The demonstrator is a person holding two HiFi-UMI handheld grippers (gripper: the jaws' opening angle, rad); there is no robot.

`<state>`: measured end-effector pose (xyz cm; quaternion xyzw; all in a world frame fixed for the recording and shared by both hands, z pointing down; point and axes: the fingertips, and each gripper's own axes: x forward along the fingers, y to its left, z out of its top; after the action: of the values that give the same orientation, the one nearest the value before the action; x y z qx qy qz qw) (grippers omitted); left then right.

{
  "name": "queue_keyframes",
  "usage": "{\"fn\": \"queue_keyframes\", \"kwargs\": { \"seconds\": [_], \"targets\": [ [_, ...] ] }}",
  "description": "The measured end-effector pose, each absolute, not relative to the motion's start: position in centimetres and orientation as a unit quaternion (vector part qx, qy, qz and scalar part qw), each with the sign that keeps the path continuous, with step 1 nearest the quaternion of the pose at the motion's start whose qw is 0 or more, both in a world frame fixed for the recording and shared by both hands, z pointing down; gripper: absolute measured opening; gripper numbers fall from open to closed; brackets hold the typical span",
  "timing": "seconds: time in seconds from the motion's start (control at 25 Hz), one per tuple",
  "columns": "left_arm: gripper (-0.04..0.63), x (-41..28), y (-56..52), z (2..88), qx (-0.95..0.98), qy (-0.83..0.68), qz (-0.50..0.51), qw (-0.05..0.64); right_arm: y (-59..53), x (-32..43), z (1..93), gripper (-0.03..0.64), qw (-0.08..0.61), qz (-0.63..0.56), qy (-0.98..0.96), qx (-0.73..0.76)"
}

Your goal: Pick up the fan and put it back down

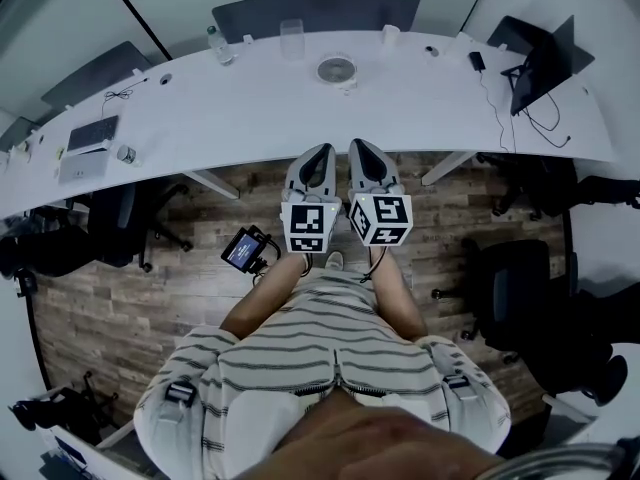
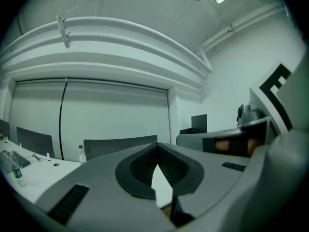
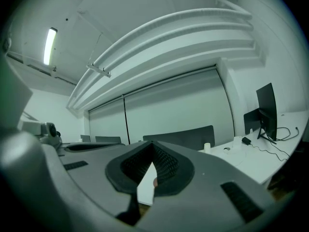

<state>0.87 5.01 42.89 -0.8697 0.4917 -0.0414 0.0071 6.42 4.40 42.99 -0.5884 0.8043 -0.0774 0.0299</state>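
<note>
1. Your left hand-held gripper has its jaws pressed together at the tips. Nothing is caught between the dark ribbed pads.
2. Your right hand-held gripper is closed the same way, tip against tip, and it holds nothing.
3. The two hand-held grippers sit side by side, almost touching, with their marker cubes towards you. They point level at the long curved white table. Their tips are near its front edge, and their bodies are over the brown wood-plank floor.
4. The small round grey fan sits on the table straight ahead of both hand-held grippers. It is well apart from them, towards the far edge, and nothing touches it.
5. A clear plastic cup stands just behind and to the left of the fan. A clear bottle stands further left.
6. At the right end of the table a dark monitor stands among black cables.
7. Dark grey chairs line the far side of the table.
</note>
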Motion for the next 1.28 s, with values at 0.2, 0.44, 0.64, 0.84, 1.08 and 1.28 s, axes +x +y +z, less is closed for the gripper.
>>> {"fn": "queue_keyframes", "kwargs": {
  "seconds": [0.2, 0.44, 0.64, 0.84, 1.08, 1.28],
  "targets": [
    [0.008, 1.5, 3.7, 43.3, -0.868, 0.493, -0.051, 0.003, 3.3, 7.4, 43.5, 0.011, 0.029, -0.087, 0.8, -0.592],
    [0.008, 1.7, 2.7, 44.1, -0.867, 0.496, -0.054, -0.006, 2.4, 7.6, 44.8, 0.011, 0.018, -0.098, 0.8, -0.591],
    [0.008, 1.6, 1.2, 44.4, -0.868, 0.494, -0.054, -0.009, 0.9, 7.6, 45.1, 0.011, 0.01, -0.098, 0.8, -0.592],
    [0.008, 1.4, -1.8, 44.3, -0.869, 0.493, -0.052, -0.009, -2.1, 7.2, 44.8, 0.011, 0.006, -0.095, 0.802, -0.59],
    [0.008, 0.8, -6.8, 43.6, -0.872, 0.487, -0.047, -0.004, -6.6, 6.4, 44.4, 0.011, 0.004, -0.09, 0.802, -0.591],
    [0.008, 0.8, -11.7, 42.7, -0.88, 0.474, -0.038, -0.002, -11.2, 6.3, 44.0, 0.011, 0.004, -0.088, 0.795, -0.601]
  ]
}}
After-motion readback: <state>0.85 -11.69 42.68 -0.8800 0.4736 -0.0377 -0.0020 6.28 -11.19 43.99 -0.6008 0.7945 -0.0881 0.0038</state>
